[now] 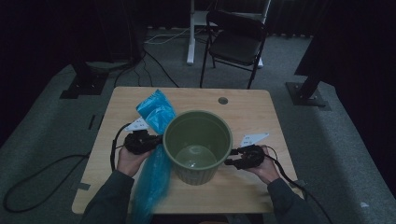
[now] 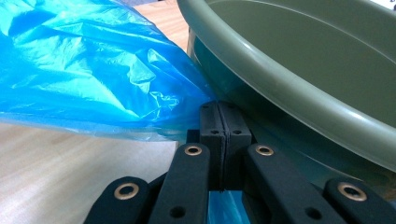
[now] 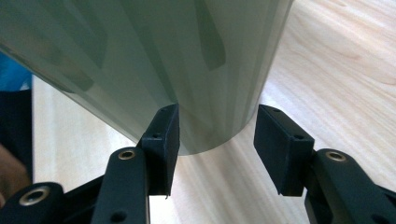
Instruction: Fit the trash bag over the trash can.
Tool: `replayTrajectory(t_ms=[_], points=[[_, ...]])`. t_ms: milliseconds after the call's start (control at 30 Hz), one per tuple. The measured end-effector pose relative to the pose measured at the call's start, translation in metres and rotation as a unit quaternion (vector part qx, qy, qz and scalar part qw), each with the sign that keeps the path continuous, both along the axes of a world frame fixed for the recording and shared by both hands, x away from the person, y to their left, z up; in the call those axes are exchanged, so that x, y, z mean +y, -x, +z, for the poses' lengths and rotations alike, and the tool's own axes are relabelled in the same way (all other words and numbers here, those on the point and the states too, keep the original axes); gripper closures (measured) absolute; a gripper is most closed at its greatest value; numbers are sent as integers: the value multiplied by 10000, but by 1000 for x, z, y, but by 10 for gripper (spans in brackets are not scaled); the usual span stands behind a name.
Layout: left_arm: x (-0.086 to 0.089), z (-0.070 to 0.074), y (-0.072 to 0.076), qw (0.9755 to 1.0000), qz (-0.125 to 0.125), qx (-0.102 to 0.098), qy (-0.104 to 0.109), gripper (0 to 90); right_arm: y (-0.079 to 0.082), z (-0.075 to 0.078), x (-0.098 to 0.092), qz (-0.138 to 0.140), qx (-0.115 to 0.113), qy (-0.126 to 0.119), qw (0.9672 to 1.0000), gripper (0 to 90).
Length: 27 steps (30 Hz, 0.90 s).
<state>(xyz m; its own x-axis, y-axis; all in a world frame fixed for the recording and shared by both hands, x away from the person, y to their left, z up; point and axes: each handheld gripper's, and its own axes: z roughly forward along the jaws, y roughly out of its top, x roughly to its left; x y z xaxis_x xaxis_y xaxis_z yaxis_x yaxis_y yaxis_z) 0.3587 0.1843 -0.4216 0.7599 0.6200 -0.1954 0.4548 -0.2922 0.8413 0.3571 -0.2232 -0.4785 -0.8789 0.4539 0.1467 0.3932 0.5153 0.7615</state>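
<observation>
On a light wooden table [image 1: 261, 112], a round ribbed olive-green plastic bin [image 1: 197, 144] stood at centre, unlined, while the left tool [image 2: 218, 122] at nine o'clock pinched a crinkled blue plastic bag [image 2: 88, 70] and the right tool [image 3: 212, 140] at three o'clock gaped beside the bin's wall.

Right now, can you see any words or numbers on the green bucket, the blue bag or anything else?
No text can be read anywhere.
Round green plastic bucket: plain, no label showing.
Crinkly blue plastic bag: no print visible.
Grey three-cornered plate on the right tool: only small dark dots, not letters.
Light wooden table: no markings.
</observation>
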Motion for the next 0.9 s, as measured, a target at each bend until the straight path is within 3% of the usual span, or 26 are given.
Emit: replayTrajectory(t_ms=[167,400,500,633,900], points=[[10,8,-15,9998,159,-97,-23,893,-7,2,-2,-122,-33,-80,9999,501],[34,25,-17,9994,230,-255,54,893,-8,4,-10,-221,-79,-94,9997,507],[44,34,-16,9993,174,-312,93,893,-8,6,-13,-192,-103,-152,9996,542],[56,49,-12,9987,-121,-449,204,891,-8,6,-13,-172,-79,-168,9997,561],[60,66,-11,9968,-479,-553,317,892,-10,4,-11,-169,-92,-117,9997,564]])
